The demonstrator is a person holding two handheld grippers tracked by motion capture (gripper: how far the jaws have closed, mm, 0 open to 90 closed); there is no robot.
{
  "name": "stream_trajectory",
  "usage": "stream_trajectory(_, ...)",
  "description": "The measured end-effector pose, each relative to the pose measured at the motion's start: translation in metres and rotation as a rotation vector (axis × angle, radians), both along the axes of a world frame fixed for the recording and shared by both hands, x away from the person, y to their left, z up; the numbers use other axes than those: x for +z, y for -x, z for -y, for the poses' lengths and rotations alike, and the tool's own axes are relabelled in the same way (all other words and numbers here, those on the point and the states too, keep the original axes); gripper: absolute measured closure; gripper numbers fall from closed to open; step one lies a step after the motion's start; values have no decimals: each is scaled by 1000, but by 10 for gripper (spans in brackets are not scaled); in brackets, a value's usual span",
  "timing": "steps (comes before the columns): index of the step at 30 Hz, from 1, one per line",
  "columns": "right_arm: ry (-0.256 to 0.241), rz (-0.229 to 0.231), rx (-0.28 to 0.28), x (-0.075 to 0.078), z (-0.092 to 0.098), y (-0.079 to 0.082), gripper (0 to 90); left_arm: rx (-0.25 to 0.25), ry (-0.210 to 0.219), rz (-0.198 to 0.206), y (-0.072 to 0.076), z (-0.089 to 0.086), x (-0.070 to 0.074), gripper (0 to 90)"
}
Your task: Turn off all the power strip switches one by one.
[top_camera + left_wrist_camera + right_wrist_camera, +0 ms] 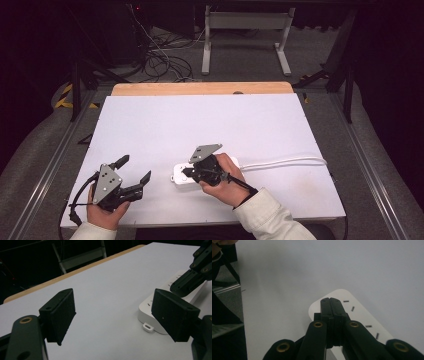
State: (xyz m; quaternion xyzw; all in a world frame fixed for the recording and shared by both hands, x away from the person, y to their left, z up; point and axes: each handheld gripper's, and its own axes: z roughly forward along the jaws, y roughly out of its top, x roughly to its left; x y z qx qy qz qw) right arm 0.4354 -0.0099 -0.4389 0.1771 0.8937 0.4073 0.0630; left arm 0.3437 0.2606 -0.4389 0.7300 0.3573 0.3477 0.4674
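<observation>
The left gripper (134,171), jaws spread wide and empty, waits near the table's (210,115) front edge; the right gripper (186,172), jaws pressed together on nothing, rests over the white power strip (160,307) mid-table. It looks rigid, light, smooth-sided; best gripped across its narrow width. Its cable (285,161) trails right; open tabletop lies beyond.

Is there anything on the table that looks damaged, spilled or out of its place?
Nothing stands out. The white power strip lies flat on the white table, its cable trailing to the right edge. The right tongs are shut above the strip; the left tongs are open beside it, holding nothing.
</observation>
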Motion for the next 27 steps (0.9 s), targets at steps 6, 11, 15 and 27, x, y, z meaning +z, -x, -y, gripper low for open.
stream_trajectory(6,30,-17,6,-9,-11,0,900,0,2,0,0,0,0,198)
stream_trajectory(11,40,-15,2,-12,-14,-1,900,0,3,-1,0,0,0,198)
stream_trajectory(15,51,-10,2,-13,-14,-2,900,1,1,2,0,0,0,198)
stream_trajectory(27,74,2,0,-15,-16,-1,900,0,2,-1,0,0,0,198)
